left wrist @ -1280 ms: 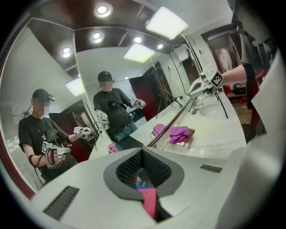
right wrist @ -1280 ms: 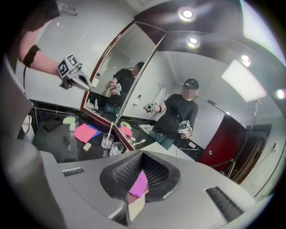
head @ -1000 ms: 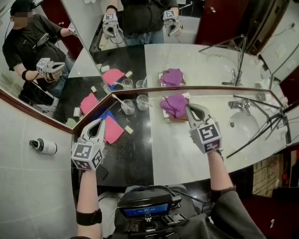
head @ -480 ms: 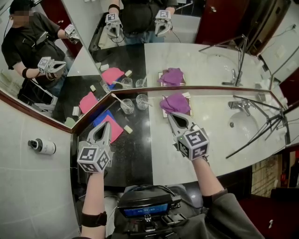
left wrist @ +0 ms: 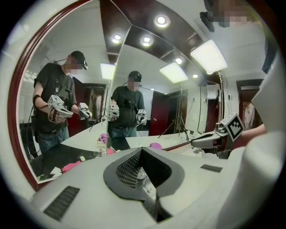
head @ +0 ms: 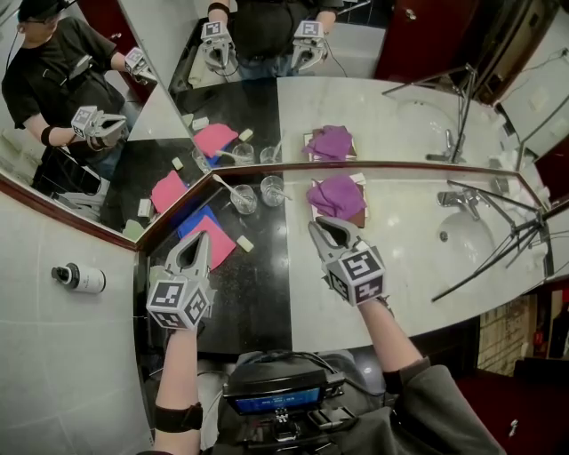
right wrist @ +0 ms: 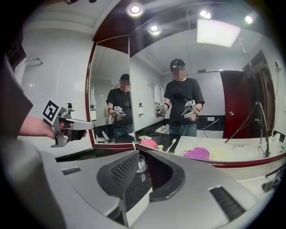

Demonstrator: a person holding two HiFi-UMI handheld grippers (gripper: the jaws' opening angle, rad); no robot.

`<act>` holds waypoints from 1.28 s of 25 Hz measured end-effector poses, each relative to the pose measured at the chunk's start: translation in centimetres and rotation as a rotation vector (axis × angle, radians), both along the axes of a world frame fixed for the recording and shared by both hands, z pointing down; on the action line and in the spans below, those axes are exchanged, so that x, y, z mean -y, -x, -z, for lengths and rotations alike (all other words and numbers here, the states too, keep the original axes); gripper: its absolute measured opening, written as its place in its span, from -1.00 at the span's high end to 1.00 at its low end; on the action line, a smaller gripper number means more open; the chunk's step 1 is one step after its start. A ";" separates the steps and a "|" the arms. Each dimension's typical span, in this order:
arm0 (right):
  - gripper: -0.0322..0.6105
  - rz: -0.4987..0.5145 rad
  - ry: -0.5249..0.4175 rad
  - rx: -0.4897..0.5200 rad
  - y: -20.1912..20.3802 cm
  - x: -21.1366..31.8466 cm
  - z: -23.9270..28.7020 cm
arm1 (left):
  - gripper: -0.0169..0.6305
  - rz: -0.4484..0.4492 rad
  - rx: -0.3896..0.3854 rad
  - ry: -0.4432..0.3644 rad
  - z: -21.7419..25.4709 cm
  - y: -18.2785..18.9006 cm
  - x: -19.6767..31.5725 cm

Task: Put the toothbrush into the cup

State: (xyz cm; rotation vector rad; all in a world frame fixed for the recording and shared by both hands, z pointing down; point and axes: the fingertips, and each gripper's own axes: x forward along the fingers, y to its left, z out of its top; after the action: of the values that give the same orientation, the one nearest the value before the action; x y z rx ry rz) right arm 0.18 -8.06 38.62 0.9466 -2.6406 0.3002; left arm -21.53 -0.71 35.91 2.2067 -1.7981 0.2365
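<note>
Presently the right gripper (head: 324, 226) is empty, its jaws slightly apart and just opening; the left gripper (head: 197, 237) is clenched on nothing. The toothbrush (head: 223, 187) leans at the glass cup (head: 244, 200) ahead. I'd open wider and pinch mid-handle.

Bright ceiling spotlights (right wrist: 135, 9); sharp focus; strong fisheye warp, black vignette at edges.
</note>
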 end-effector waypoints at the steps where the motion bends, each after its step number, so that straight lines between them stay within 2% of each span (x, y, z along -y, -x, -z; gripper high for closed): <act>1: 0.64 0.006 0.008 -0.005 0.3 0.0 -0.6 | 0.95 -0.002 0.003 0.002 -0.1 -0.1 0.0; 7: 0.35 0.014 0.057 -0.026 1.9 0.9 -4.6 | 0.95 -0.015 0.009 0.020 -1.2 -0.2 0.1; 15: 0.21 -0.053 0.062 -0.072 3.6 4.6 -9.4 | 0.95 -0.028 0.024 0.037 -3.0 0.3 0.6; 22: 0.20 -0.100 0.088 -0.085 4.6 8.2 -13.6 | 0.95 -0.058 0.042 0.052 -4.8 0.4 1.8; 32: 0.20 -0.108 0.108 -0.074 7.0 10.8 -17.8 | 0.95 -0.089 0.044 0.063 -7.7 0.7 2.6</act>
State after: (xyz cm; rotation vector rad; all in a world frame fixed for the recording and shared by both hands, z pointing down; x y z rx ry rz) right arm -6.82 -18.84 56.43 1.0463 -2.4839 0.4203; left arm -22.18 -3.34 43.64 2.2564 -1.6918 0.3585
